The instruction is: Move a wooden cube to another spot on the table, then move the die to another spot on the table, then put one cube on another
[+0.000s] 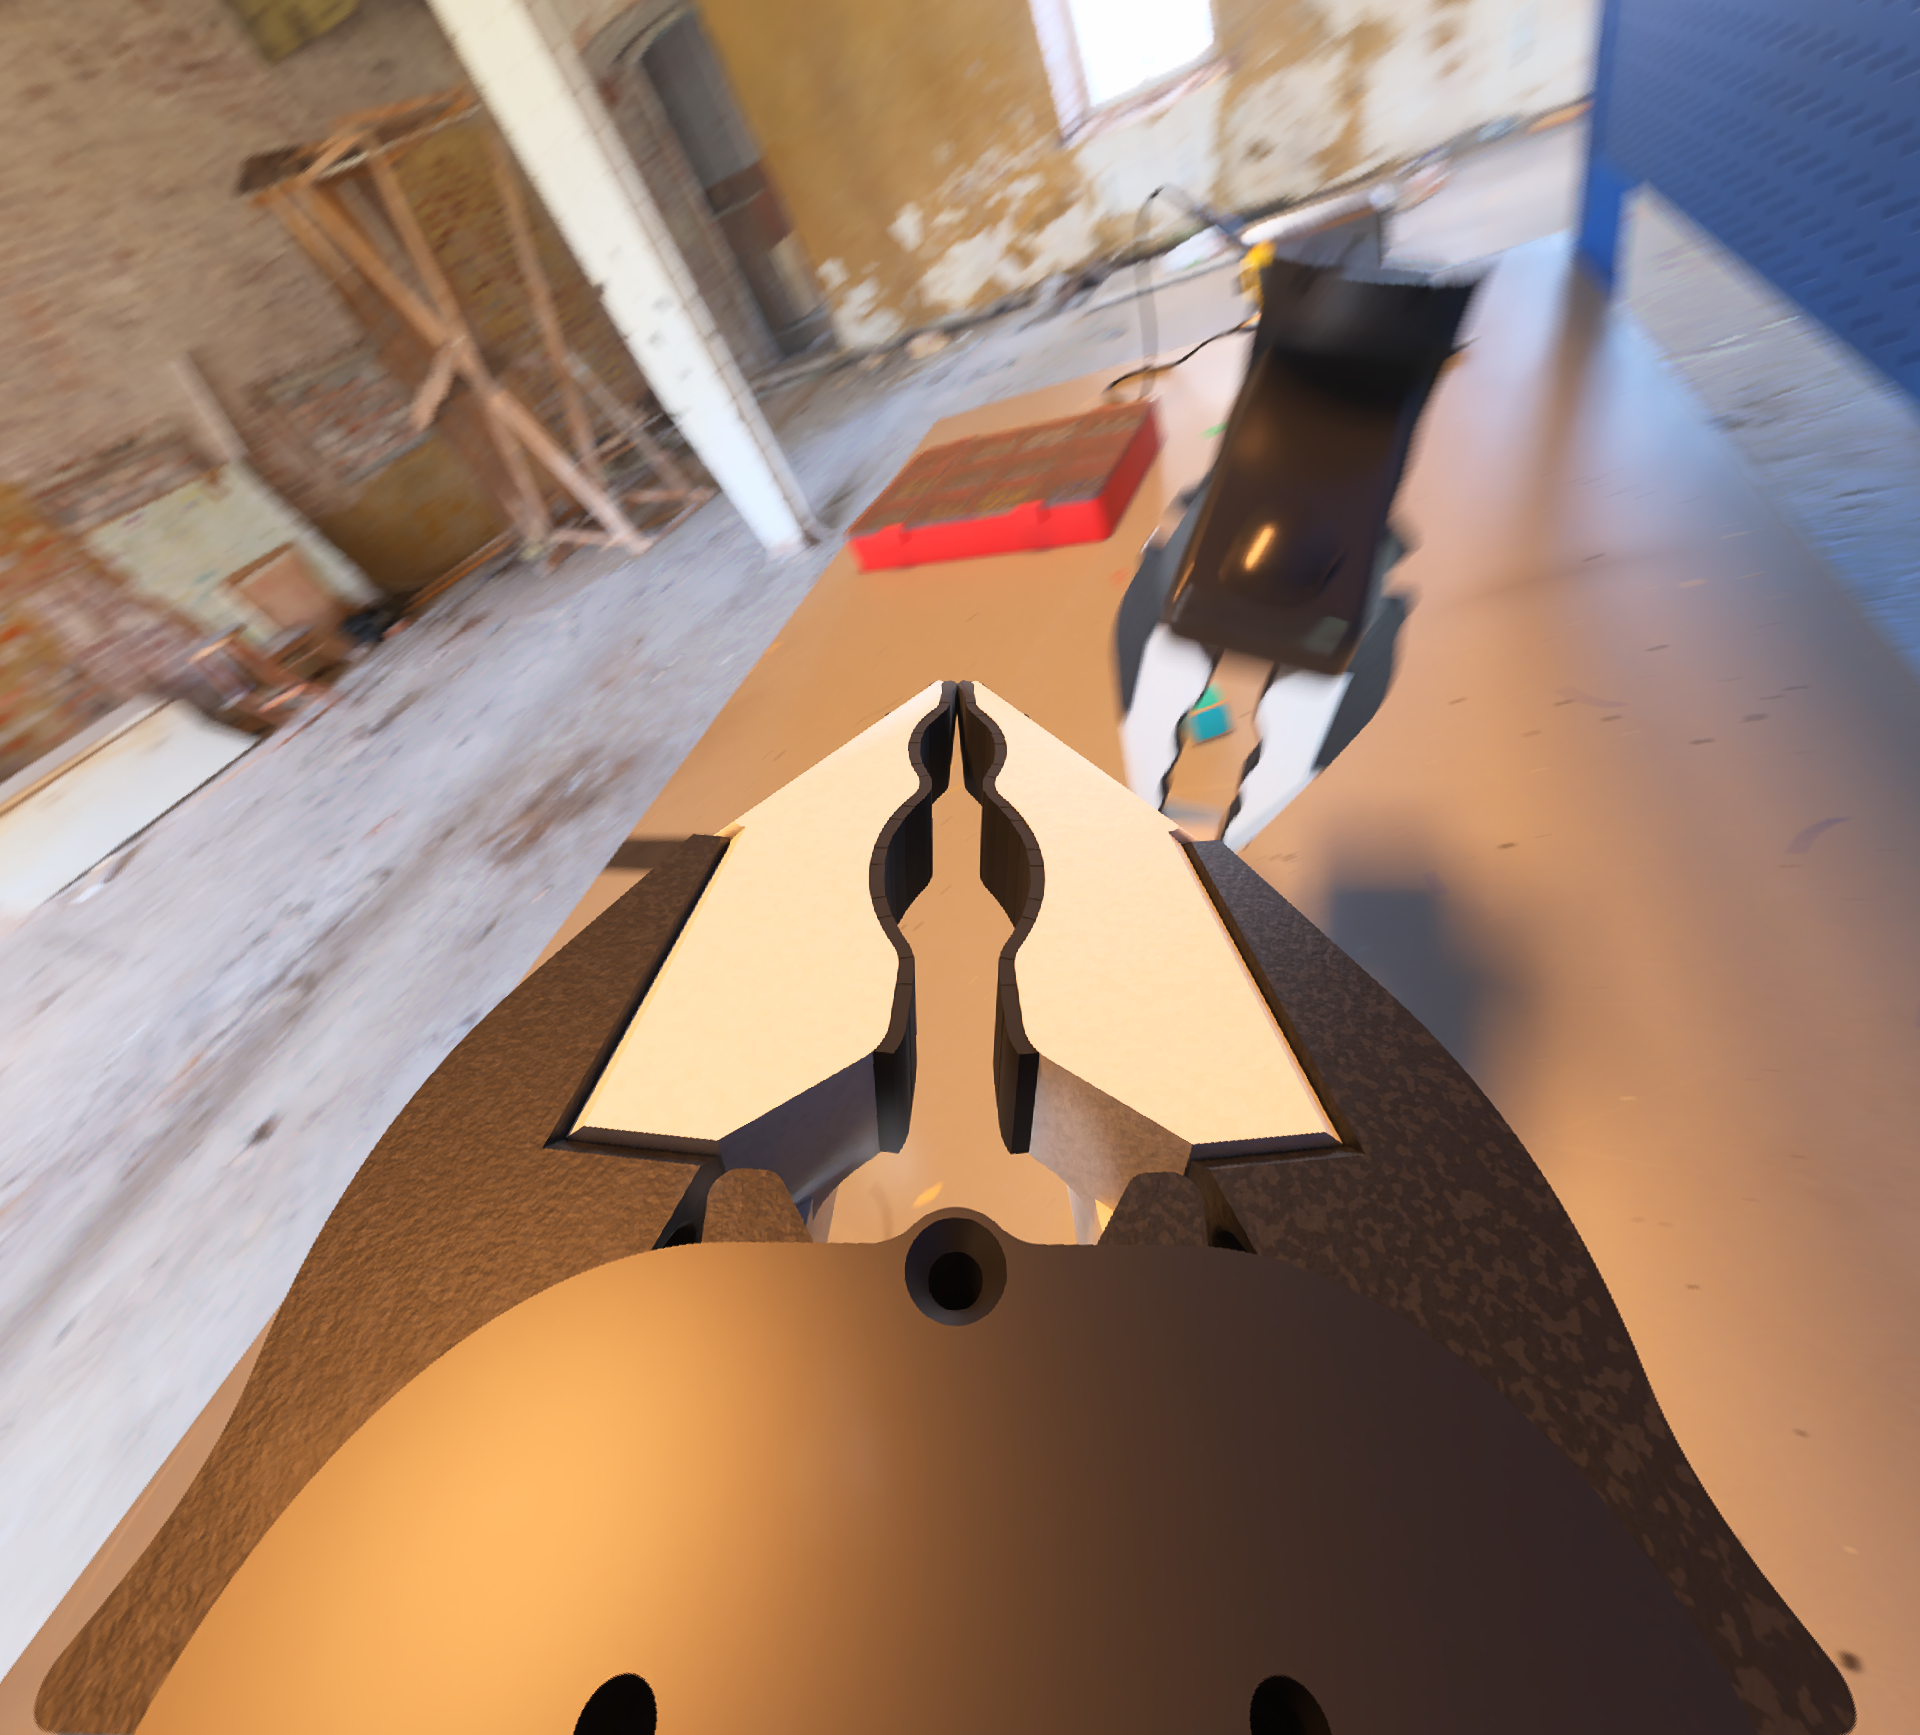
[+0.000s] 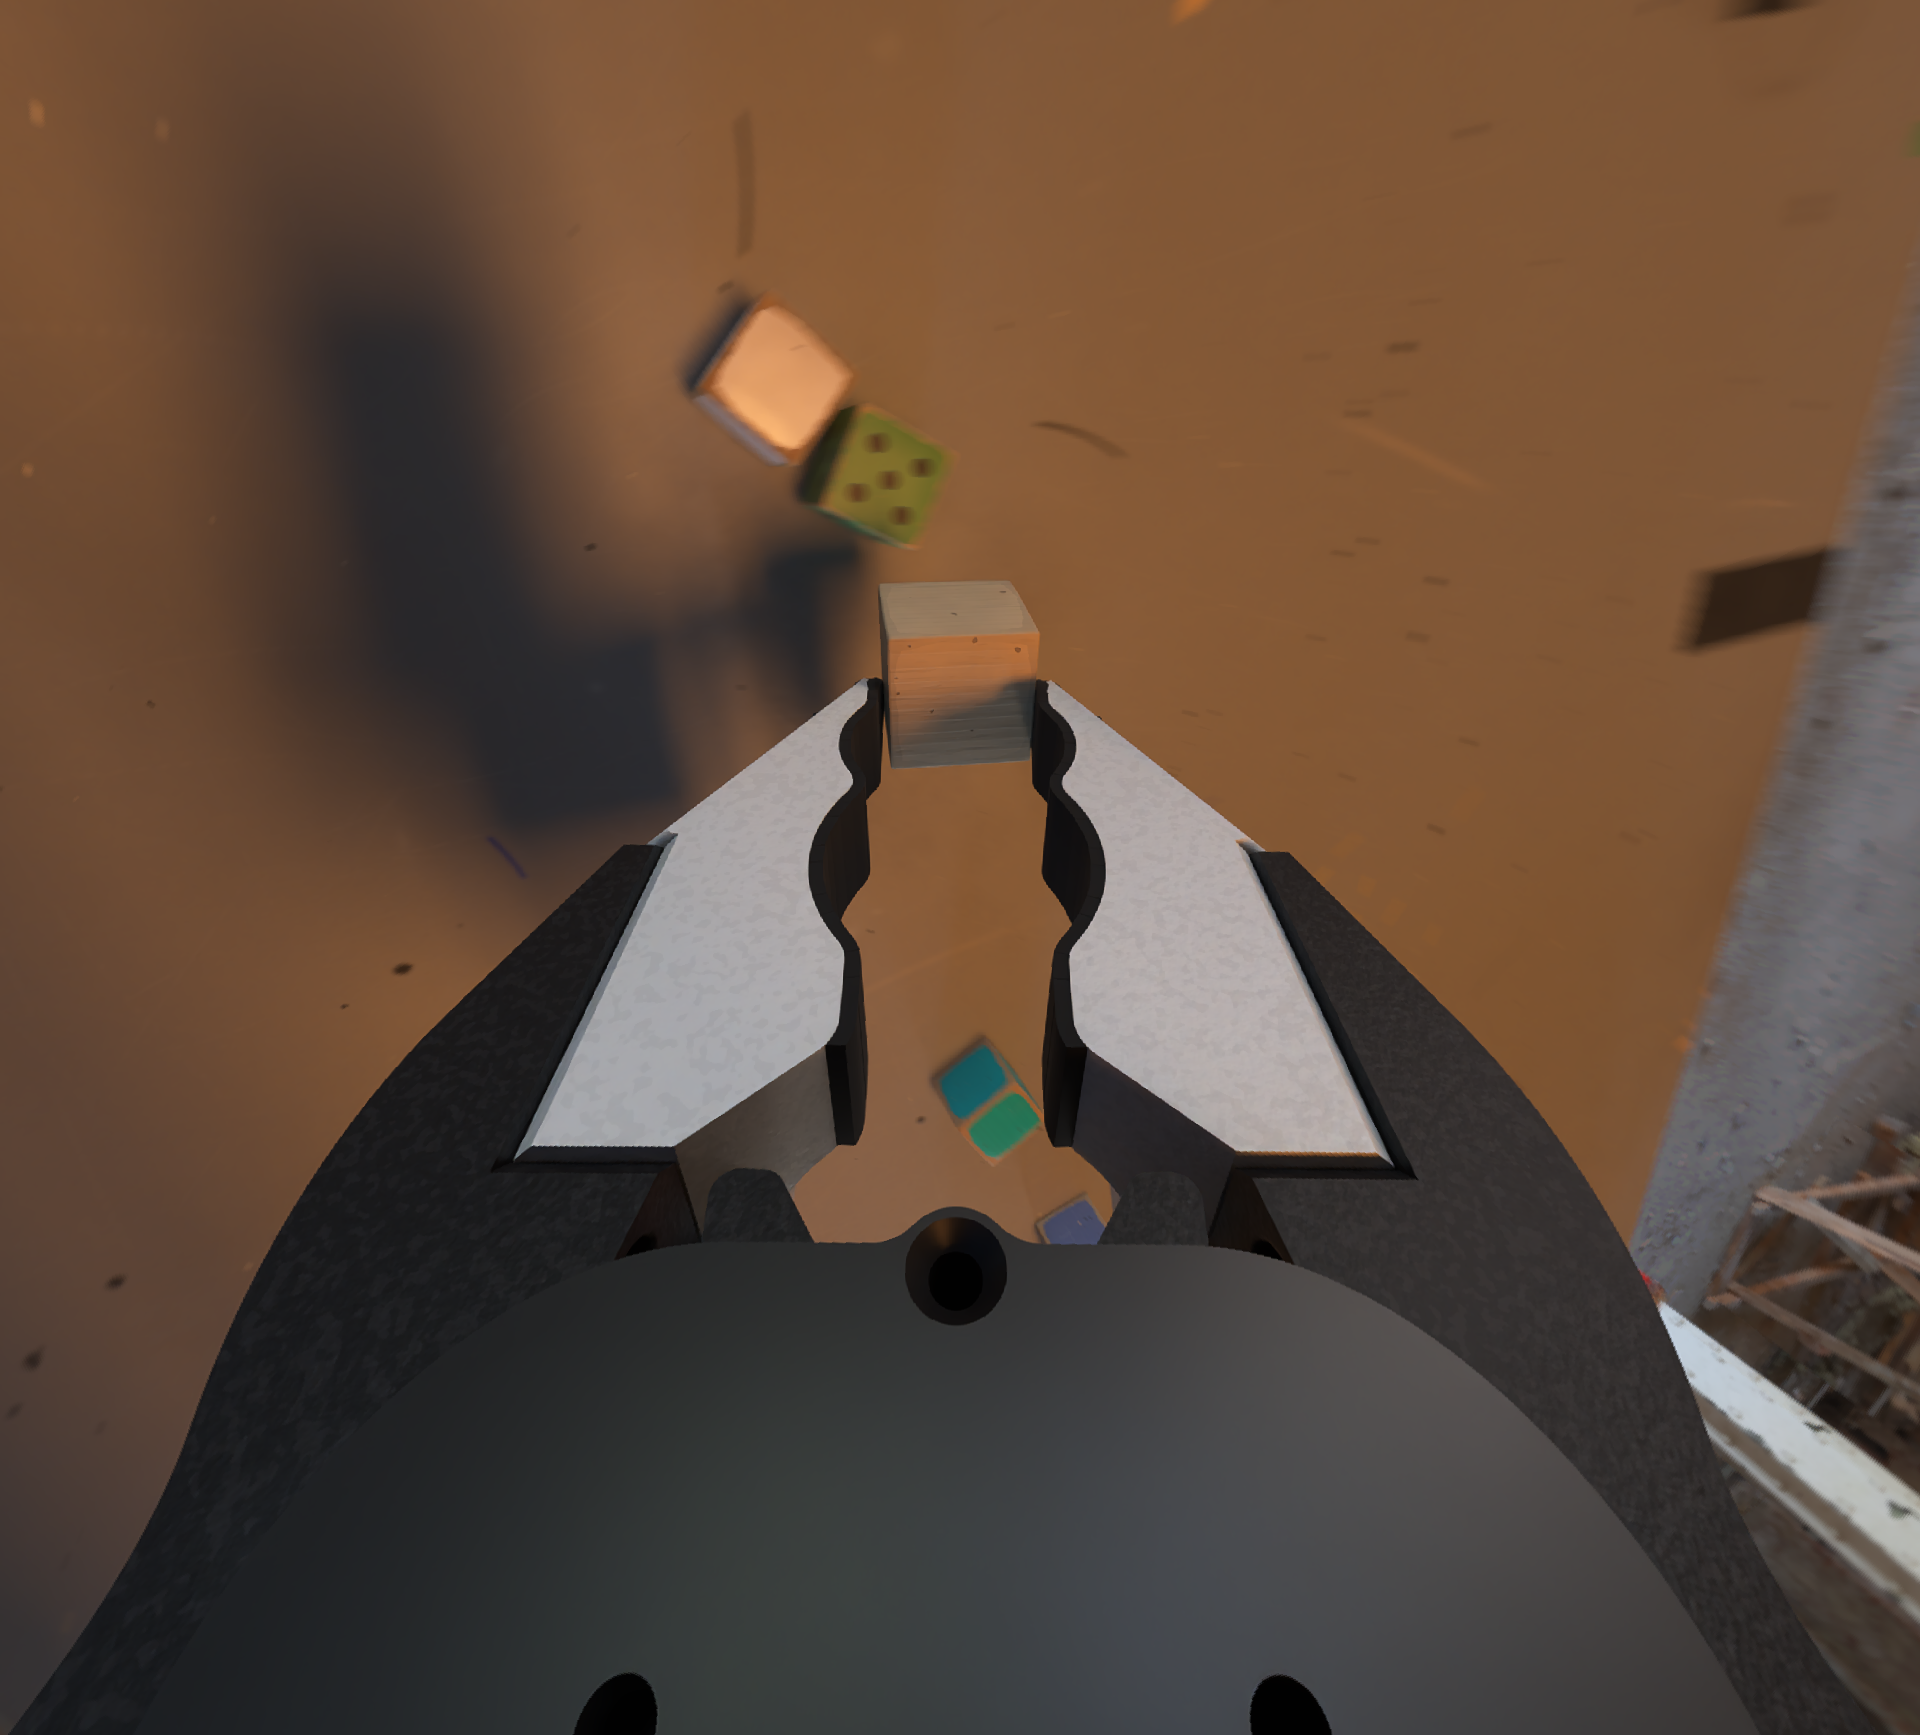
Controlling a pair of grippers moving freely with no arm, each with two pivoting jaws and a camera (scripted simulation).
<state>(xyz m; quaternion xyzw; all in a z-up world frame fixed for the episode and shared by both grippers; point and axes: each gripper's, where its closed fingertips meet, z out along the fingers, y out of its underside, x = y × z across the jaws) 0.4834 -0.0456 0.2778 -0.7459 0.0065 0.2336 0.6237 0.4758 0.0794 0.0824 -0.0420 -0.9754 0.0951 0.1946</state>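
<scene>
In the right wrist view my right gripper is shut on a pale wooden cube and holds it above the brown table. Below and beyond it a second wooden cube lies against a green die. A teal and green cube and a bluish cube show on the table under the fingers. My left gripper is shut and empty, low over the table. The left wrist view shows the right gripper farther off, pointing down, with the teal cube behind its fingers.
A red tray lies at the table's far end, with black cables behind it. A blue wall stands along the table's right side. The table's edge runs down the right of the right wrist view.
</scene>
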